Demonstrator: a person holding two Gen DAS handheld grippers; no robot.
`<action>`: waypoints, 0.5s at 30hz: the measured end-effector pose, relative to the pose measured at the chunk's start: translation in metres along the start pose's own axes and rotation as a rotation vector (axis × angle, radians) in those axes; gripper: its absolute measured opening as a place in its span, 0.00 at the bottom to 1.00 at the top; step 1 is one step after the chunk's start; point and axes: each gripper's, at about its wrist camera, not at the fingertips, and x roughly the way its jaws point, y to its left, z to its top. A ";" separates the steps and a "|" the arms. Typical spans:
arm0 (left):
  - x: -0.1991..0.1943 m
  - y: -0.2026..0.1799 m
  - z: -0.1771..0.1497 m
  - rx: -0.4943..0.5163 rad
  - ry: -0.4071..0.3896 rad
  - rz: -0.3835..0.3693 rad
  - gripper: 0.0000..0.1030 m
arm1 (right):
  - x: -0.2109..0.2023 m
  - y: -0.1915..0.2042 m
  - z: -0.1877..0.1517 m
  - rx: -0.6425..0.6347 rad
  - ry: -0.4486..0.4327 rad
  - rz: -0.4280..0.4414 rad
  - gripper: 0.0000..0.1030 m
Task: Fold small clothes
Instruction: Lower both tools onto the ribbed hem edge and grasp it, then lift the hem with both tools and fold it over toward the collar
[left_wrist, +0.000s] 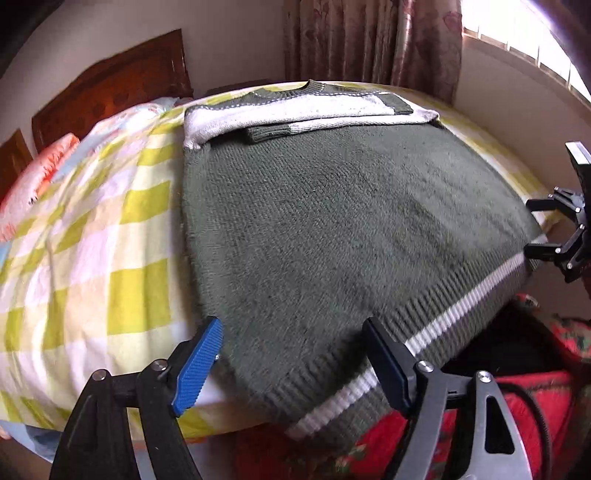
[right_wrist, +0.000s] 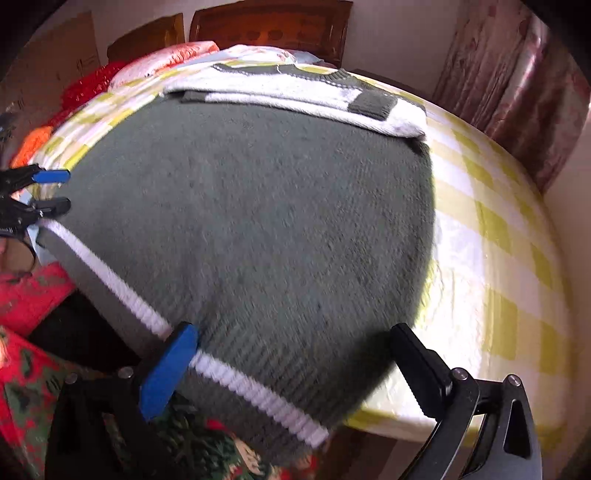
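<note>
A dark green knit sweater (left_wrist: 332, 221) (right_wrist: 258, 221) lies flat on the bed. Its white-and-green sleeves (left_wrist: 295, 110) (right_wrist: 295, 96) are folded across the chest at the far end. The ribbed hem with a white stripe (left_wrist: 443, 317) (right_wrist: 251, 391) runs along the bed's near edge. My left gripper (left_wrist: 291, 326) hovers open over the hem's left corner, fabric below its fingers but not pinched. My right gripper (right_wrist: 293, 330) stands open over the hem's right corner. Each shows small in the other's view: the right gripper (left_wrist: 535, 227) and the left gripper (right_wrist: 51, 190).
The yellow-checked sheet (left_wrist: 92, 258) (right_wrist: 498, 221) covers the bed. An orange-pink pillow (left_wrist: 37, 184) lies by the wooden headboard (left_wrist: 129, 85). Curtains (left_wrist: 369, 37) and a bright window stand behind. Red floral fabric (left_wrist: 517, 406) (right_wrist: 29, 295) lies below the bed's near edge.
</note>
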 end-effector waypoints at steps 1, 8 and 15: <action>-0.005 0.002 -0.005 0.013 -0.002 0.046 0.78 | 0.002 -0.001 -0.008 0.007 0.018 -0.031 1.00; -0.014 0.047 -0.028 -0.227 0.020 -0.130 0.70 | -0.006 -0.035 -0.051 0.320 -0.029 0.294 1.00; 0.000 0.064 -0.045 -0.454 0.071 -0.437 0.57 | 0.005 -0.046 -0.057 0.490 -0.070 0.556 1.00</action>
